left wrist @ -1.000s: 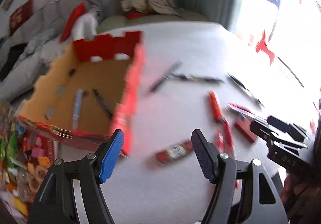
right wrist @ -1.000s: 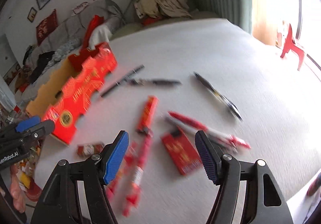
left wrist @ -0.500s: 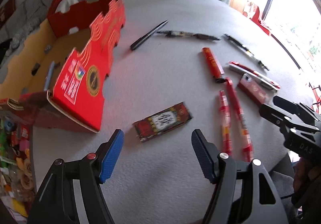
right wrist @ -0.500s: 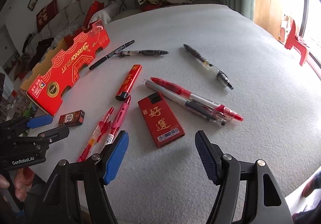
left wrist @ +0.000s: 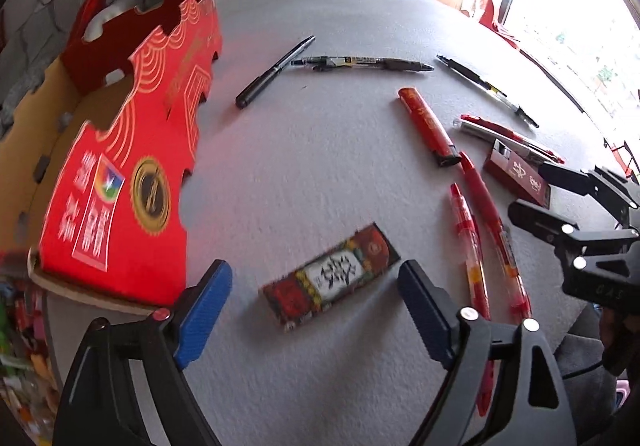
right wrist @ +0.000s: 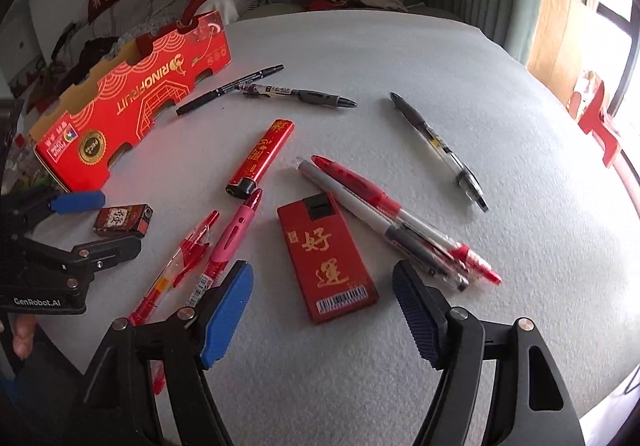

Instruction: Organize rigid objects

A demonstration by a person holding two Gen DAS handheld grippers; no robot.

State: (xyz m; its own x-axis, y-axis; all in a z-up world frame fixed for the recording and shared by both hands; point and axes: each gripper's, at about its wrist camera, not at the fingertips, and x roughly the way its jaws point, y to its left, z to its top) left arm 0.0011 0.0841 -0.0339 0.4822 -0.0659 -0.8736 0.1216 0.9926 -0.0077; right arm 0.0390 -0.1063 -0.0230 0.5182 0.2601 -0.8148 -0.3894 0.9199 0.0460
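The white worktop [right wrist: 400, 58] fills most of both views. A red cardboard tray [left wrist: 132, 174] with scalloped walls sits at the left of the left wrist view, its open interior facing up. In the right wrist view, lower centre, a flat red box with gold characters [right wrist: 328, 262] lies between the spread pads of the right tongs [right wrist: 322, 316], untouched; these jaws have just been opening. Just right of it, a red pen [right wrist: 376, 202] and a grey pen [right wrist: 360, 210] lie side by side, touching. A red cylindrical lighter [right wrist: 262, 158] lies above the box. The left tongs [left wrist: 314, 312], jaws likewise just opening and spread, bracket a small dark patterned box [left wrist: 332, 282] at lower centre, pads clear of it.
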